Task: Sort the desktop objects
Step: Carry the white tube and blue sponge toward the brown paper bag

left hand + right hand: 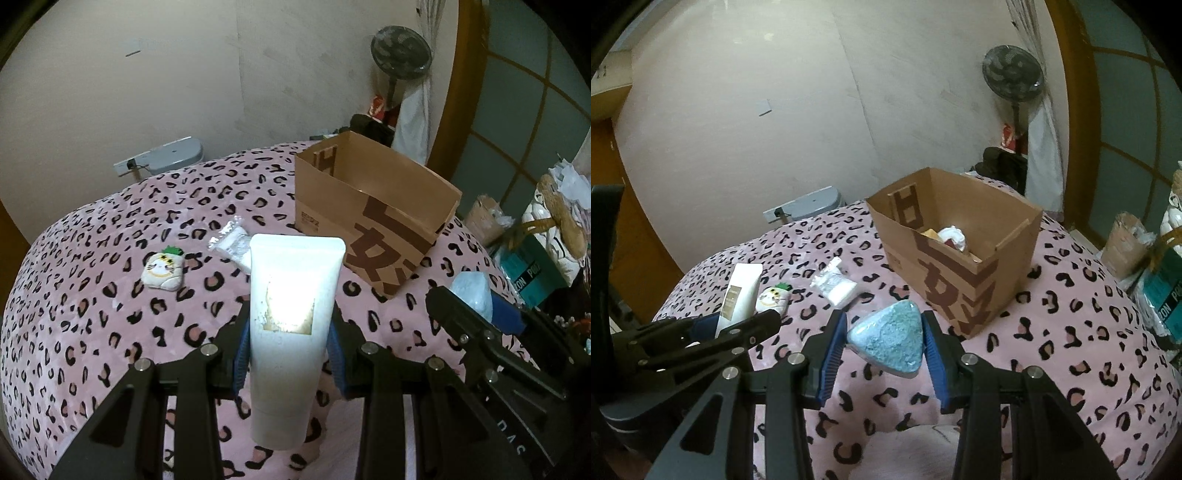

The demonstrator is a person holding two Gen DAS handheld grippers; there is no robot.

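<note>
My left gripper (291,332) is shut on a white cream tube (291,332), held upright above the leopard-print cloth; the tube also shows in the right wrist view (740,291). My right gripper (886,343) is shut on a blue triangular packet (890,341), seen in the left wrist view (474,293) at the right. An open cardboard box (369,218) stands ahead and right of both, holding several items (951,236). A small white plush charm (164,271) and a clear wrapped white packet (232,245) lie on the cloth left of the box.
The pink leopard-print cloth (92,314) covers the whole surface. A standing fan (400,55) and bags (546,236) sit beyond the far right edge. A grey device (173,155) lies behind the far edge by the wall.
</note>
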